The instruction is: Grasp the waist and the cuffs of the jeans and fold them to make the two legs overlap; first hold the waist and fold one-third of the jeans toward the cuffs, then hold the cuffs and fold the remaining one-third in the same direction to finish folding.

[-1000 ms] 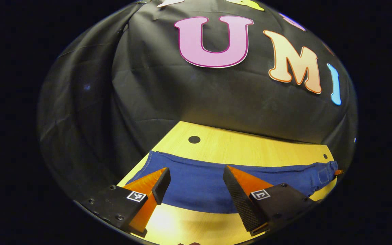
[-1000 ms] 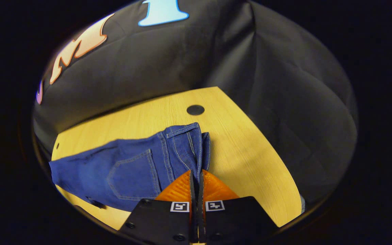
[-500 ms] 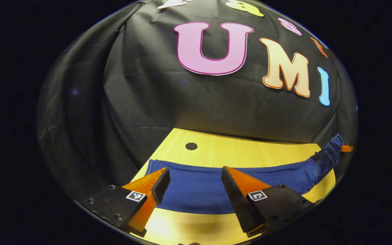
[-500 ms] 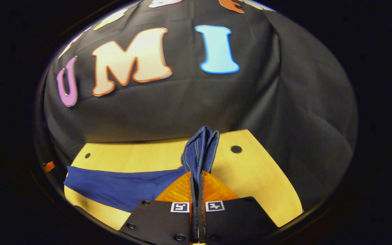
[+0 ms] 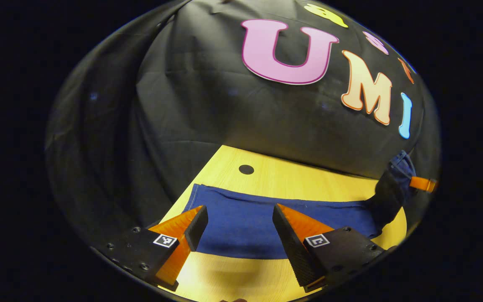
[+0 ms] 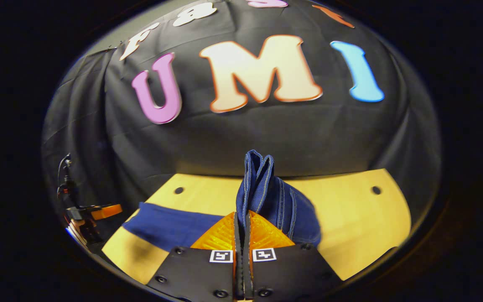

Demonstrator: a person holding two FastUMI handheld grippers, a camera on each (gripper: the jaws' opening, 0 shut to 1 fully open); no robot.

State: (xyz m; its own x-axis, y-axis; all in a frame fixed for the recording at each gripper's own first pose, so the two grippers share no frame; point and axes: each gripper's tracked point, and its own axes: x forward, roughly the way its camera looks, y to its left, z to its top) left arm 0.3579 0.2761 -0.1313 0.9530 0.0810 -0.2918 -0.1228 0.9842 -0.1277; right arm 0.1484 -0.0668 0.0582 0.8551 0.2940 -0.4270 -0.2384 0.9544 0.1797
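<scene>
Blue jeans [image 5: 241, 222] lie lengthwise across the yellow wooden table [image 5: 292, 180], legs stacked. My left gripper [image 5: 238, 208] hovers open over the leg part near the cuff end, with nothing between its fingers. At the far right of the left gripper view, the waist [image 5: 394, 184] is lifted off the table by my right gripper [image 5: 422, 183]. In the right gripper view, my right gripper [image 6: 242, 214] is shut on the doubled waistband [image 6: 256, 180], which stands up above the fingers. The legs [image 6: 170, 224] trail off to the left, where the left gripper [image 6: 99, 212] shows.
The table has small dark holes [image 5: 246, 169] [image 6: 178, 190] [image 6: 376, 190] near its back edge. Black cloth walls [image 5: 224, 113] close in behind and at the sides. Bare tabletop [image 6: 350, 218] lies to the right of the lifted waist.
My right gripper has raised the waist off the table and swung it over toward the legs. The left gripper has stayed open and shifted only slightly.
</scene>
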